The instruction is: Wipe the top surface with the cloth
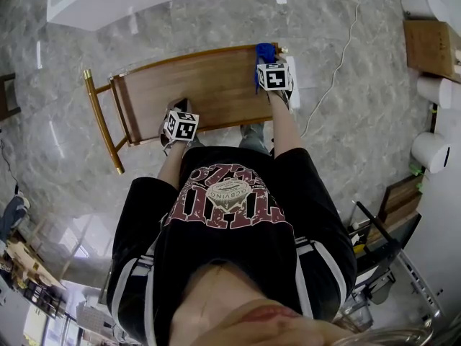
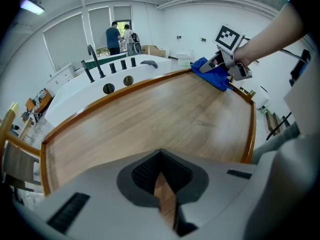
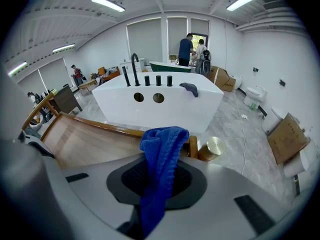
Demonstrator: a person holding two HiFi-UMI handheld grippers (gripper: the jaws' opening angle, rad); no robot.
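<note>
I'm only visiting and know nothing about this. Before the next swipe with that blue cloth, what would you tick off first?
1. Blue cloth clamped in the right gripper: ok.
2. Cloth sits at the far right corner of the wooden top, a sensible place to start a pass: ok.
3. Cloth pressed flat against the wood: cannot tell, as it hangs bunched from the jaws.
4. Nothing lies on the wood in the cloth's path: ok.
5. Left gripper shut, holding nothing, and at the near edge away from the cloth: ok.
</note>
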